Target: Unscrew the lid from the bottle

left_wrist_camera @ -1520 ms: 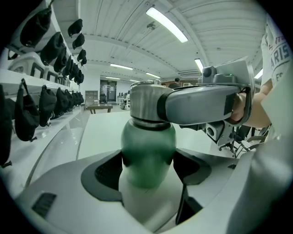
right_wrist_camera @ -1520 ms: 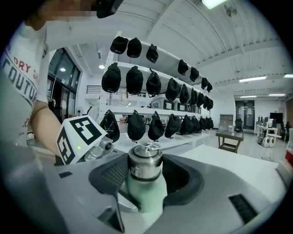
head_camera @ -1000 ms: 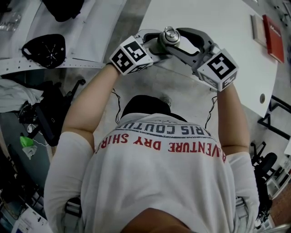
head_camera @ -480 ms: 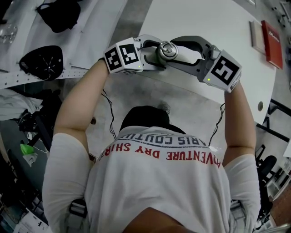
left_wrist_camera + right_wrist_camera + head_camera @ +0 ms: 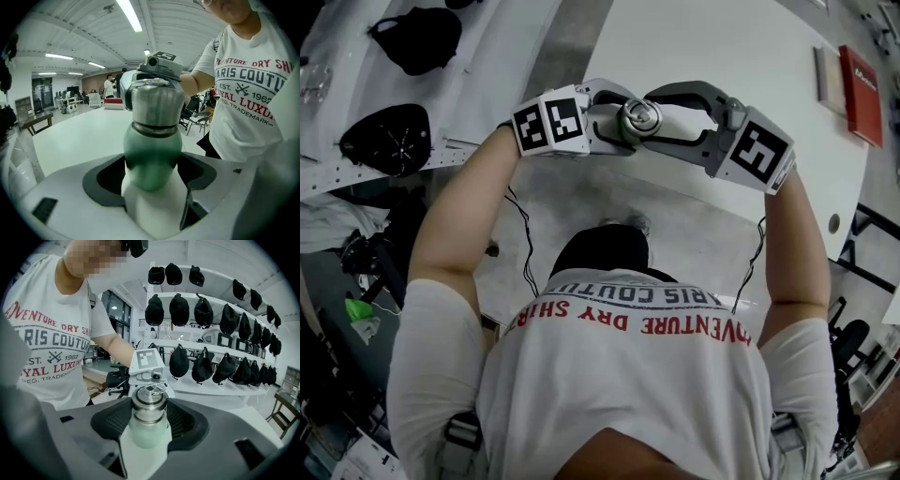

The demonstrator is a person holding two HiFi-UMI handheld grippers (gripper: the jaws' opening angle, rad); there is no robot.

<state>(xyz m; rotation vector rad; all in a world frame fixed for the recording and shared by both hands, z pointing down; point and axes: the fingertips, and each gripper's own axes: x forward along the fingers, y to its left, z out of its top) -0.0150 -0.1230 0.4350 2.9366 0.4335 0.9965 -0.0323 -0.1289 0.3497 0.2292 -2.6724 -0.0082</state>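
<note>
bottle (image 5: 152, 159): rounded, matte green | lid (image 5: 149, 404): brushed steel cylinder | right gripper (image 5: 149, 422): ribbed pads

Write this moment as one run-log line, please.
left gripper: shut on bottle | right gripper: shut on lid | lid: on bottle

A white table (image 5: 741, 56) with a curved edge fills the upper right of the head view, and a flat red box (image 5: 863, 82) lies near its right edge beside a flat white item (image 5: 828, 70). At upper left a white bench (image 5: 516, 47) carries two black caps (image 5: 391, 138). In the right gripper view, white shelves (image 5: 220, 389) hold rows of black hats (image 5: 179, 309).
</note>
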